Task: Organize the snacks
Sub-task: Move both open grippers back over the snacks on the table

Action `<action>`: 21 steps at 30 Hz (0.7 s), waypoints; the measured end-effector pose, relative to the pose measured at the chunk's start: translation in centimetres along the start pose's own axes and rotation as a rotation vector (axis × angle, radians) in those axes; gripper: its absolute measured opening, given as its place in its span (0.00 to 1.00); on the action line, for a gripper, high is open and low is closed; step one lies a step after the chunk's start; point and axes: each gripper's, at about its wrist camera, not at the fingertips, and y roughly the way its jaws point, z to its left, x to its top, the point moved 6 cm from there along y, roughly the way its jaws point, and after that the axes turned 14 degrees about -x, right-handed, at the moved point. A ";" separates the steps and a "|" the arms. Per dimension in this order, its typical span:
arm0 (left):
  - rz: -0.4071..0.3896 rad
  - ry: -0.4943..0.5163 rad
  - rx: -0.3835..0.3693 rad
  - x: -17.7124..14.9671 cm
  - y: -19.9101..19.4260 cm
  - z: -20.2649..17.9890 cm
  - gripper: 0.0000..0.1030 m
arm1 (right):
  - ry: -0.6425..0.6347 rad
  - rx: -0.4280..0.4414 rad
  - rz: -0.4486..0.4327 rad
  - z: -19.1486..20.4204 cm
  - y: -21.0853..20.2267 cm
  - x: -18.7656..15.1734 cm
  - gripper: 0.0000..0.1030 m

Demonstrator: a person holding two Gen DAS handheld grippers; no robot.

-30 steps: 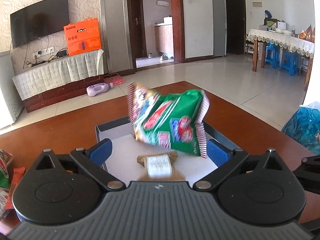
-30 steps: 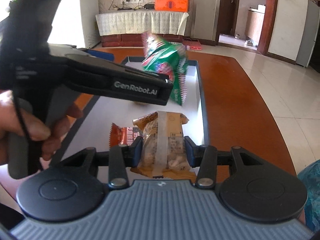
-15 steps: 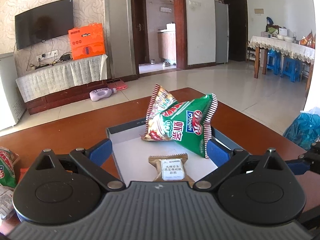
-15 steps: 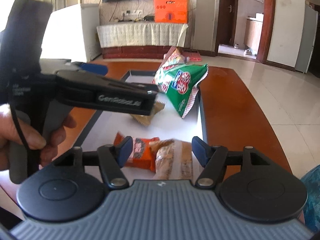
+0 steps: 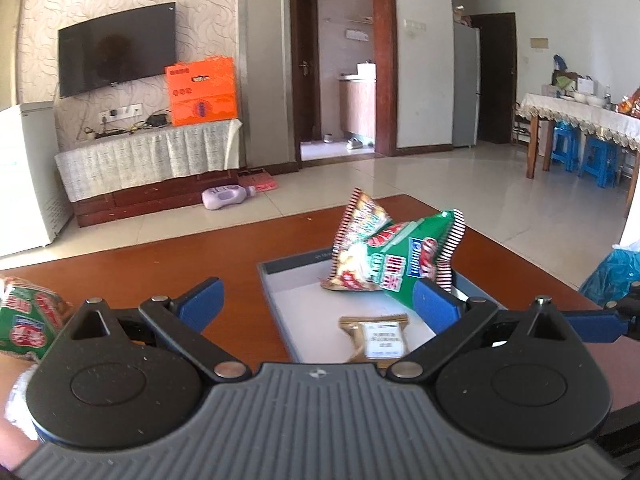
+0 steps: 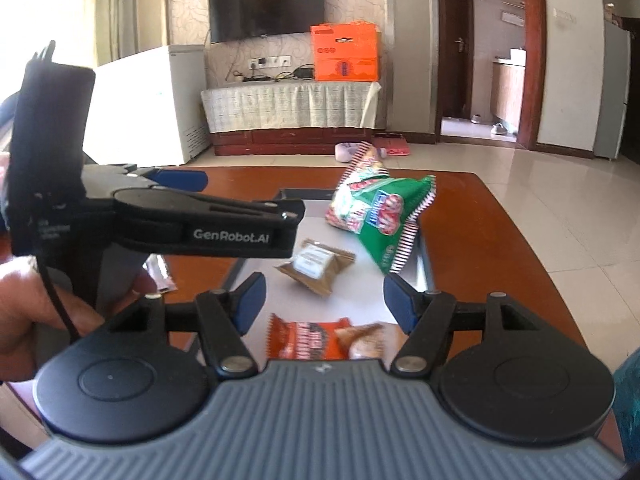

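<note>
Standing beside the brown wooden surface [image 6: 500,248], I see a shallow tray [image 5: 280,276] with a dark rim and a pale floor resting on it. A green snack bag [image 6: 384,216] with striped edges lies at the far right of the tray, and it leans over the right rim. Against it sits a second, red-patterned bag [image 5: 356,248], which points upward. A small brown packet [image 6: 316,266] with a white label lies near the middle of the tray. Closer to the near end are an orange packet [image 6: 306,340] and, just beside it, a clear wrapped pastry [image 6: 368,344]; both are partly hidden by the body of the right claw.

The left claw [image 5: 316,300] is wide open and holds nothing; it hangs above the left side of the tray. The right claw [image 6: 324,300] is also spread wide and empty, above the near end of the tray, with the orange packet and the pastry below the gap between its fingers. Another green snack bag [image 5: 28,320] lies on the surface, well apart from the tray, at the far left of the left wrist view.
</note>
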 end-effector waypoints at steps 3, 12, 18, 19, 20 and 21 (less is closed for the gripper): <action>-0.005 -0.007 0.028 0.1 -1.6 1.1 0.99 | -0.018 0.020 -0.005 1.5 -0.2 0.3 0.65; -0.021 -0.053 0.123 -0.3 -6.9 6.0 0.99 | -0.064 0.096 -0.015 6.5 -0.7 1.1 0.65; -0.018 -0.068 0.174 -0.9 -10.2 8.8 0.99 | -0.095 0.151 -0.010 10.1 -0.5 1.2 0.65; -0.018 -0.073 0.184 -1.1 -10.8 9.3 0.99 | -0.105 0.163 -0.006 10.8 -0.5 1.1 0.65; -0.018 -0.079 0.192 -1.2 -11.3 9.7 0.99 | -0.115 0.172 -0.003 11.3 -0.4 1.0 0.65; -0.016 -0.088 0.200 -1.4 -11.8 10.2 0.99 | -0.128 0.180 0.000 11.9 -0.4 0.9 0.65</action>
